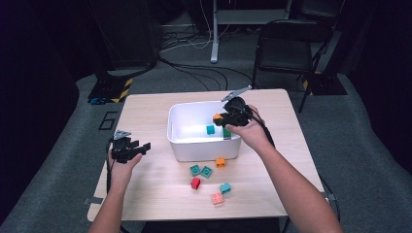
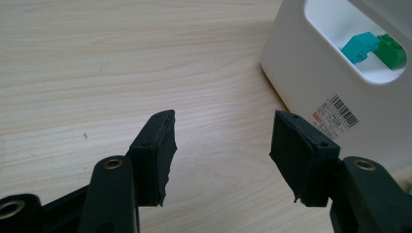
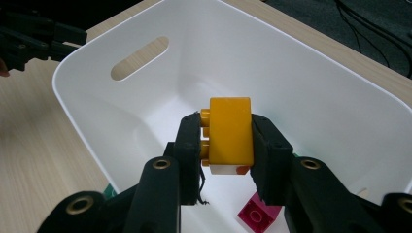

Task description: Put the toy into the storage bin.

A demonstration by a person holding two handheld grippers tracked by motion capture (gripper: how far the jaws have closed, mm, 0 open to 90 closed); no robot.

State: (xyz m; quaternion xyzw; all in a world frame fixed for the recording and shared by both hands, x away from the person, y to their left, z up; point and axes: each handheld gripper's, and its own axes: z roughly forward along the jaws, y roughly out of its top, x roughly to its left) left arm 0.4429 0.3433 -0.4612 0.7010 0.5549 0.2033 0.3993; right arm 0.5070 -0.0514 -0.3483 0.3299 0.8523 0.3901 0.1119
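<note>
My right gripper point(image 1: 221, 118) hangs over the right part of the white bin point(image 1: 204, 151), shut on an orange-yellow brick point(image 1: 217, 116). In the right gripper view the brick point(image 3: 231, 131) sits clamped between the two pads, studs toward the left pad, above the bin's inside point(image 3: 291, 73). A teal brick point(image 1: 210, 129) and a green brick point(image 1: 226, 132) lie in the bin, and a magenta brick point(image 3: 257, 213) shows below the jaws. My left gripper point(image 1: 145, 145) rests open over bare table left of the bin, nothing between its jaws point(image 2: 226, 121).
Several loose bricks lie in front of the bin: an orange one point(image 1: 220, 162), two teal-green ones point(image 1: 195, 170), a red one point(image 1: 196, 183), a blue-teal one point(image 1: 225, 188) and a pink one point(image 1: 217, 198). A black chair point(image 1: 286, 43) stands beyond the table.
</note>
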